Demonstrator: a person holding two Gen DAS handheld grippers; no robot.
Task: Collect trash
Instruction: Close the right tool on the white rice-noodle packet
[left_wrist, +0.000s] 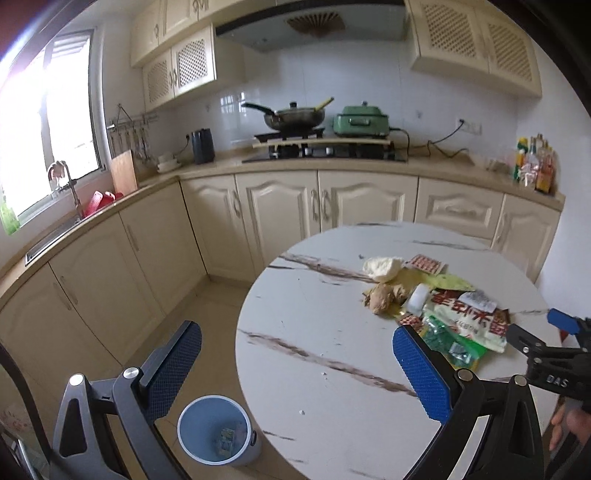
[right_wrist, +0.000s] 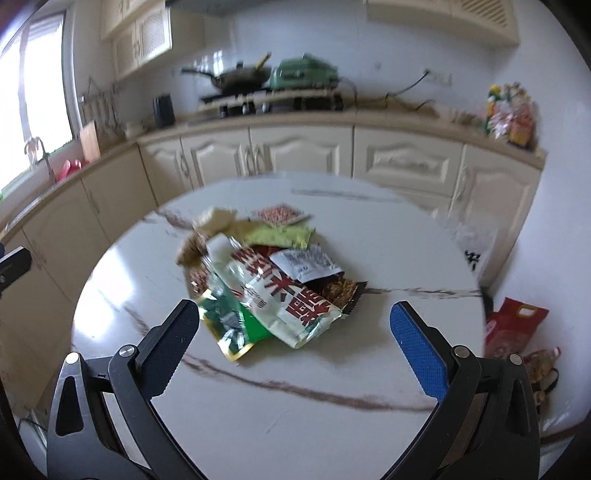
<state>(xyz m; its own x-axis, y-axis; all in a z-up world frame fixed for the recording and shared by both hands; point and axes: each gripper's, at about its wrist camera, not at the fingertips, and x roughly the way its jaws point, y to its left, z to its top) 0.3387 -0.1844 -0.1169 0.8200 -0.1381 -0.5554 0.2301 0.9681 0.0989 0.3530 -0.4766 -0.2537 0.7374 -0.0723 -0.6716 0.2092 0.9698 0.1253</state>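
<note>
With both jaws spread wide and empty, your right gripper (right_wrist: 293, 332) lines up on the wrapper pile (right_wrist: 269, 280) while your left gripper (left_wrist: 295, 362) waits above the bin (left_wrist: 214, 430)

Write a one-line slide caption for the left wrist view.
Open left gripper hovers over the marble table's edge, wrapper pile ahead and blue bin on the floor below.
</note>
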